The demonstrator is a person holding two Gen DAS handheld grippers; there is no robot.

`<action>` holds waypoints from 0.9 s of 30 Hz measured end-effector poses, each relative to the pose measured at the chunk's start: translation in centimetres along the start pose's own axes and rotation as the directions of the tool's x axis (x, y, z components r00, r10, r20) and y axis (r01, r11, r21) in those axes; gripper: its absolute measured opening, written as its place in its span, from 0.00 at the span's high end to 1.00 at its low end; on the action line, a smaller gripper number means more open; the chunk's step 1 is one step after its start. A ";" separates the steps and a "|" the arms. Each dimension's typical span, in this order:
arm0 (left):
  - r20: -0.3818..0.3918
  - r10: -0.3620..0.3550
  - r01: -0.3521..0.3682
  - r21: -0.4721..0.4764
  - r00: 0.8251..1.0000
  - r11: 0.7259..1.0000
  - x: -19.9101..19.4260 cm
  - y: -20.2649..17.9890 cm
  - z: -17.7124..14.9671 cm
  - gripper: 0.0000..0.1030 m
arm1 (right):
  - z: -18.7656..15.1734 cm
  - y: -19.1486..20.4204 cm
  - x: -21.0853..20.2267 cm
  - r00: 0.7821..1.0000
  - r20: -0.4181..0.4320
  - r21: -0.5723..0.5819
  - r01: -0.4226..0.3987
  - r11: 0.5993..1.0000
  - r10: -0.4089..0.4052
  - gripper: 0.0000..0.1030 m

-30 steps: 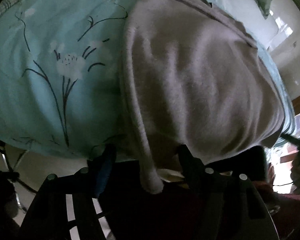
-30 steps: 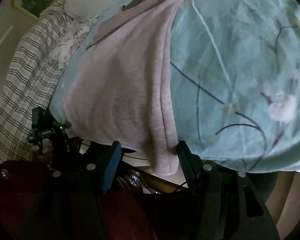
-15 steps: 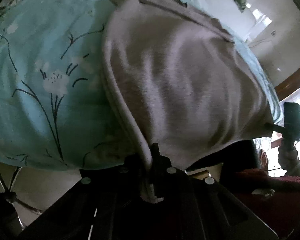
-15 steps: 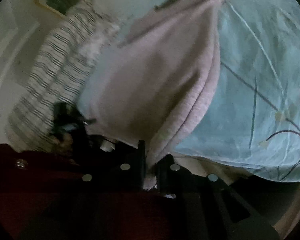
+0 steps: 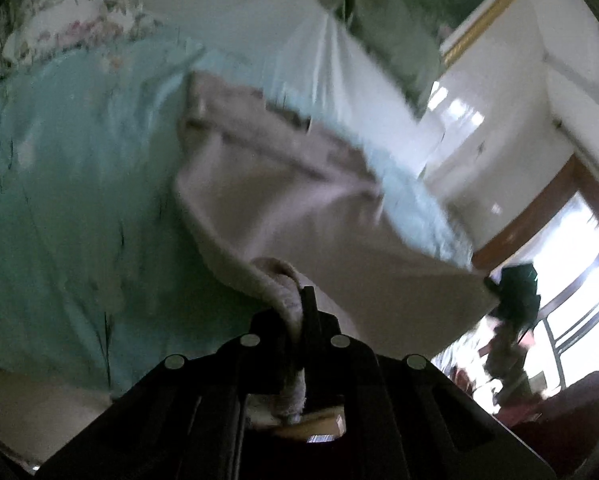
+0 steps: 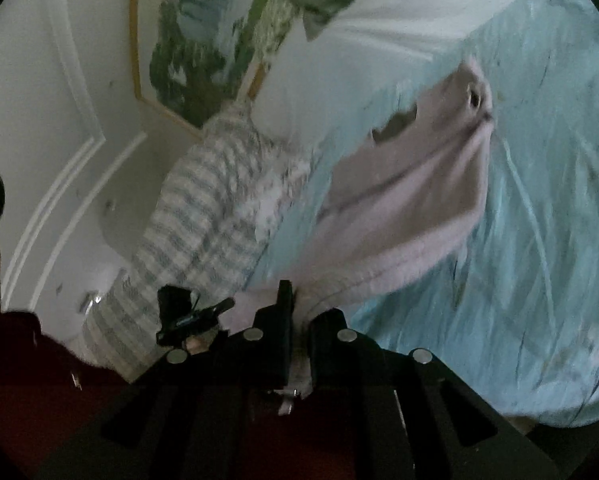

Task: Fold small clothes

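A pale pink-grey knitted garment (image 5: 299, 200) lies partly on the turquoise flowered bed sheet (image 5: 71, 184), its near edge raised off the bed. My left gripper (image 5: 299, 312) is shut on the garment's near left hem, which bunches between the jaws. In the right wrist view the same garment (image 6: 411, 200) stretches up from the sheet (image 6: 547, 208) to my right gripper (image 6: 297, 312), shut on the near right corner. The cloth hangs taut between both grippers. The right gripper (image 5: 515, 292) also shows at the far right of the left wrist view.
A checked blanket (image 6: 195, 236) and flowered pillow (image 5: 71, 20) lie at the bed's head. A framed painting (image 6: 195, 48) hangs on the white wall. A green cushion (image 5: 395, 32) rests on white bedding. A doorway with bright light (image 5: 571, 272) is at the right.
Both grippers went from open around the garment's near edge to shut on it, then rose, lifting the hem off the bed. The views tilted up toward the wall.
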State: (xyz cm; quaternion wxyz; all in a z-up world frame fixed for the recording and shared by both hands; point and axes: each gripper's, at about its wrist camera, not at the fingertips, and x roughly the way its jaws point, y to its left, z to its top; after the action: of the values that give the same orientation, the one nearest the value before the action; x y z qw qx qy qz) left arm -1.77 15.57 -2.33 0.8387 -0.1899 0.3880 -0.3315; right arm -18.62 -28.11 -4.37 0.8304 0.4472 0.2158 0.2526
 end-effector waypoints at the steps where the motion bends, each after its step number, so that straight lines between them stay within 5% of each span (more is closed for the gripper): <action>1: 0.027 -0.007 0.007 -0.005 1.000 1.000 -0.3 -0.1 0.9 0.96 | 0.5 0.1 -0.1 1.000 0.019 0.001 0.008 1.000 -0.008 0.92; 8: 0.155 -0.038 0.042 -0.023 0.987 0.999 0.8 -0.7 7.8 0.97 | 6.9 -0.8 1.6 0.989 0.126 -0.016 0.075 0.997 -0.072 0.92; 14: 0.200 0.004 -0.005 0.004 0.980 1.000 4.2 -2.2 13.5 0.97 | 13.0 -1.9 3.9 0.971 0.165 -0.045 0.182 0.982 -0.173 0.92; 21: 0.244 0.127 -0.131 0.000 0.961 0.991 8.6 -1.4 20.5 0.97 | 20.4 -5.2 8.7 0.924 0.184 -0.011 0.344 0.939 -0.336 0.92; 27: 0.194 0.224 -0.221 -0.037 0.955 0.975 15.1 1.9 25.4 0.97 | 23.8 -9.5 13.7 0.872 0.133 0.002 0.474 0.880 -0.470 0.92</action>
State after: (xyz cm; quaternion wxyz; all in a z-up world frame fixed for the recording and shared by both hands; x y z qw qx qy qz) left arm 26.00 7.82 4.58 0.9035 -0.1834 0.3244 -0.2117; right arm 8.17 -39.30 -2.24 0.8860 0.3835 0.2600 0.0160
